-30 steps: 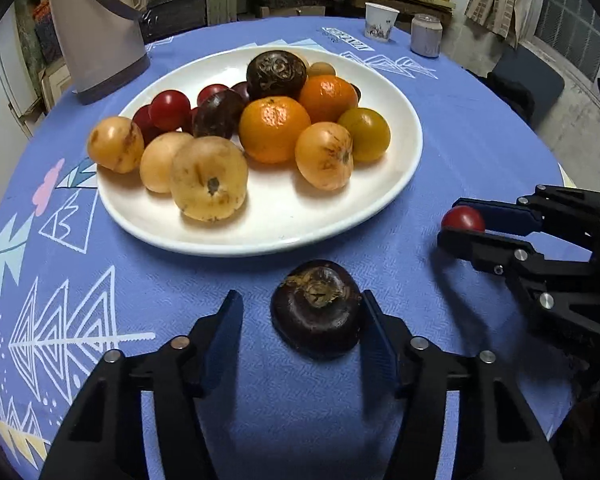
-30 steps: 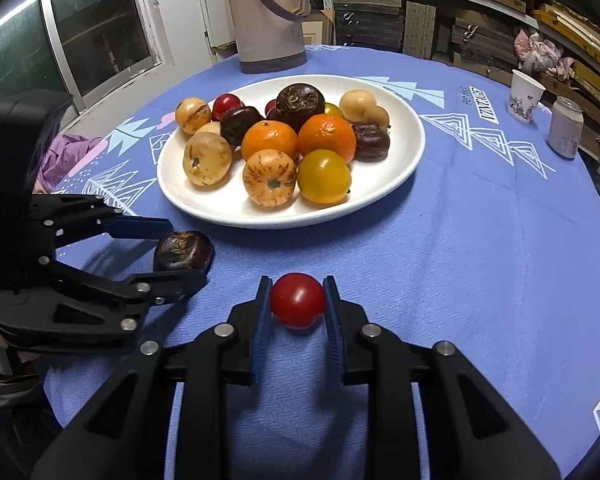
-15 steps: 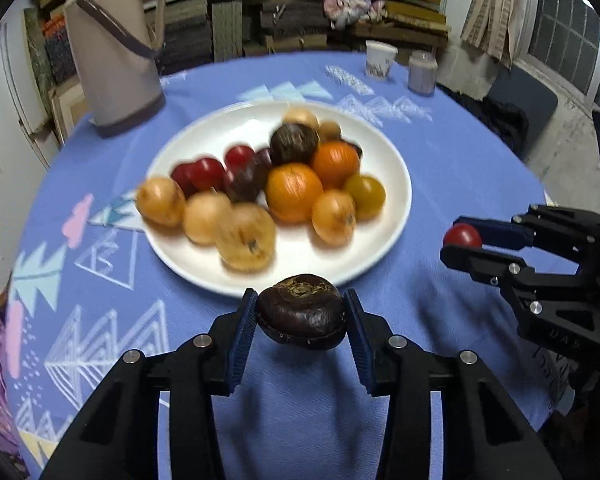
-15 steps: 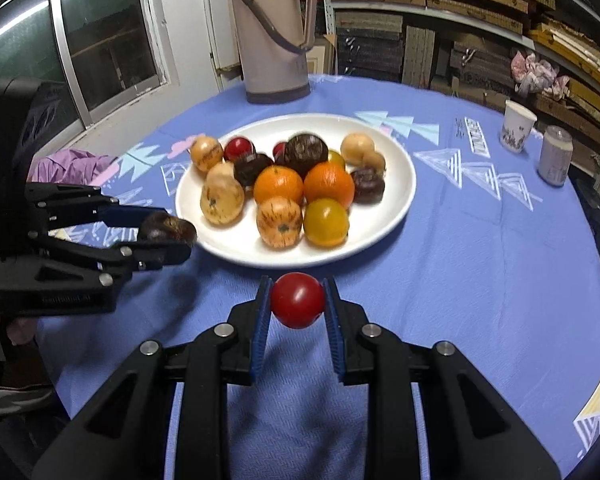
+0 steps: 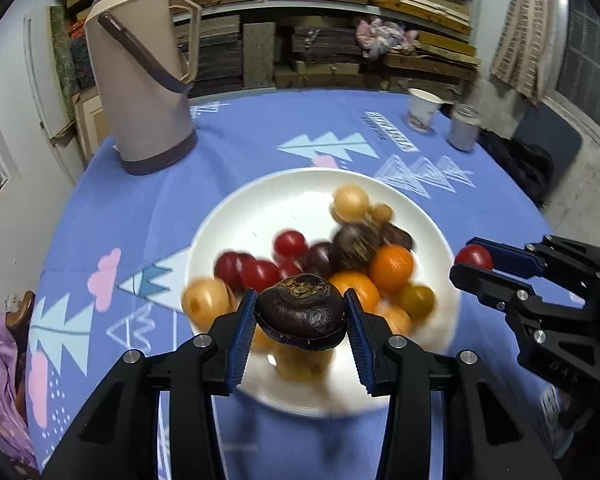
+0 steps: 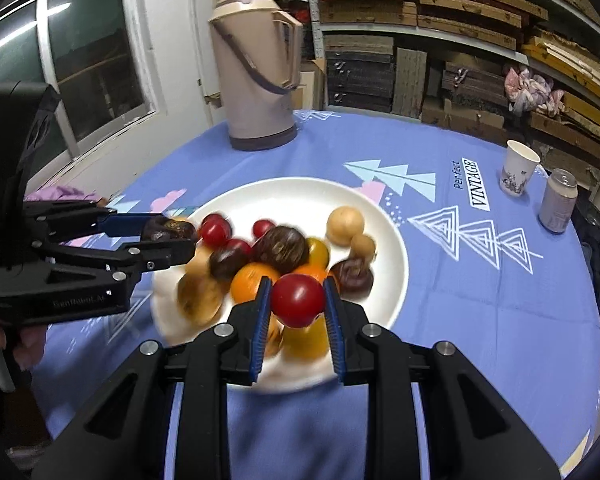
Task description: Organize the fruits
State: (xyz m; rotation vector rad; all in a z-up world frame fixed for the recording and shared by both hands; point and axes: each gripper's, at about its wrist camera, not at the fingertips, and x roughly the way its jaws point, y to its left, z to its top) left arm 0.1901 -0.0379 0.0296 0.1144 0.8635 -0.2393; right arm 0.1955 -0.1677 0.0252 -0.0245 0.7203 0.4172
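Left wrist – dark wrinkled fruit (image 5: 301, 312) | glossy red tomato (image 5: 473, 257)

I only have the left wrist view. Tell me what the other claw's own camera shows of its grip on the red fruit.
Observer: The right claw is shut on the red tomato, both blue pads pressing its sides, held above the plate's near side.
Operator: Report what stands past the paper cup; I see it blurred.
Observer: A drinks can with its pull-tab top visible, beside the paper cup.
Operator: Read me the print on the cloth.
Observer: It says "Perfect VINTAGE", near the cup.
Operator: Say who holds my claw.
Observer: A hand grips the left claw's handle at the picture's left edge.
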